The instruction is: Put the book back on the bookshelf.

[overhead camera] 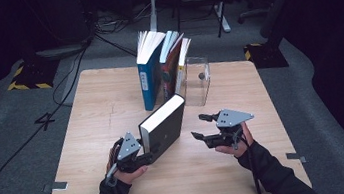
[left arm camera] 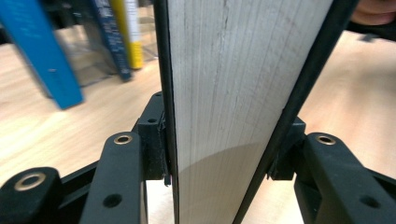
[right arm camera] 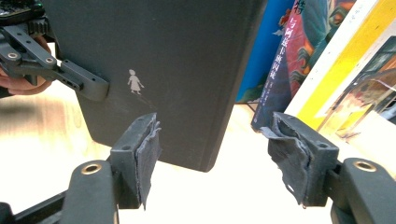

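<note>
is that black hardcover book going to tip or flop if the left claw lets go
The black hardcover book probably stays stiff: its covers look rigid and the thick page block is straight. It stands tilted on one edge in the left claw, so it would likely topple if released.

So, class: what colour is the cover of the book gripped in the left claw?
Black cover, with a small pale figure printed on it; the right gripper view shows it best.

Left gripper clamped on near end of black book, book upright on its edge on the tabletop. Right gripper just right of the book, jaws apart, nothing between them. Three upright books behind, leaning against a clear bookend.
</note>
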Demonstrator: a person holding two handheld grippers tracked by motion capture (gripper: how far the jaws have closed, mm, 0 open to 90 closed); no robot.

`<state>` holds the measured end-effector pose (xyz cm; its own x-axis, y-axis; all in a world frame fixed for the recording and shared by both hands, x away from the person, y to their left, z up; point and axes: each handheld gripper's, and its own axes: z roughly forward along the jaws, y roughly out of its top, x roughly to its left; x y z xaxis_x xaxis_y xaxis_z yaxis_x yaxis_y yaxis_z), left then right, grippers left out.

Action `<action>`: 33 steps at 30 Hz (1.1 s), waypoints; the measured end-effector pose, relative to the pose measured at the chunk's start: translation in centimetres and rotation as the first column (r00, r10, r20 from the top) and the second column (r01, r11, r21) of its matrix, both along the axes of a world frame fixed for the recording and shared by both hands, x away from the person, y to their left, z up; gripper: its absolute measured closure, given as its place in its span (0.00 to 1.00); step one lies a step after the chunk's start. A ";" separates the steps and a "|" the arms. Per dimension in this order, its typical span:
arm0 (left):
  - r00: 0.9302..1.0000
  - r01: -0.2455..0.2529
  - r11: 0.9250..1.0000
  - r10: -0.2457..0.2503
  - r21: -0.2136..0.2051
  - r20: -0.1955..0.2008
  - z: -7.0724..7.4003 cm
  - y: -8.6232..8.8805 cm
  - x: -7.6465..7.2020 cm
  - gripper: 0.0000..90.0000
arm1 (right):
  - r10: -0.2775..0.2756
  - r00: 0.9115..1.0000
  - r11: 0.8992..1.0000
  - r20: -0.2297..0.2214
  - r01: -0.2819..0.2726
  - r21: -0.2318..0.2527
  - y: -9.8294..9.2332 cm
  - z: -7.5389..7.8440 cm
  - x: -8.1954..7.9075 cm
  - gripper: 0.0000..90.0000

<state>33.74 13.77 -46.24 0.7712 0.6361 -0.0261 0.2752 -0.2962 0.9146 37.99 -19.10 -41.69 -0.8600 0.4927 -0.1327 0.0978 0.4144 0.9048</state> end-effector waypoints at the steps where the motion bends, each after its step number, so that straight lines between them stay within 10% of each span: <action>1: 0.999 0.052 0.999 -0.052 -0.006 -0.011 0.0 0.2 -0.2 0.58 | 0.013 1.000 1.000 -0.005 -0.013 0.011 -0.1 0.0 0.0 0.38; 5: 0.989 0.144 0.990 -0.144 -0.004 -0.020 0.2 0.3 -0.7 0.58 | 0.037 0.999 0.999 -0.013 -0.037 0.004 -0.4 -0.1 -0.2 0.37; 11: 0.957 0.284 0.958 -0.285 -0.029 -0.051 0.3 -0.4 -1.2 0.58 | 0.148 0.989 0.989 0.007 -0.148 0.028 -1.4 0.2 -1.5 0.35; 19: 0.892 0.439 0.897 -0.443 -0.056 -0.090 0.2 -2.8 -1.0 0.56 | 0.238 0.971 0.971 -0.016 -0.237 0.038 -3.1 0.7 -2.5 0.34; 25: 0.872 0.482 0.876 -0.482 -0.016 -0.084 0.3 -4.5 -0.8 0.54 | 0.296 0.955 0.955 -0.008 -0.296 0.038 -2.9 1.5 -3.1 0.32; 28: 0.875 0.479 0.878 -0.478 -0.003 -0.081 0.3 -4.8 -0.8 0.54 | 0.311 0.950 0.950 -0.010 -0.310 0.034 -2.3 1.8 -3.2 0.30; 33: 0.913 0.407 0.911 -0.403 0.060 -0.068 0.5 -4.1 -0.8 0.45 | 0.314 0.949 0.949 -0.024 -0.313 0.038 -2.5 2.0 -3.3 0.40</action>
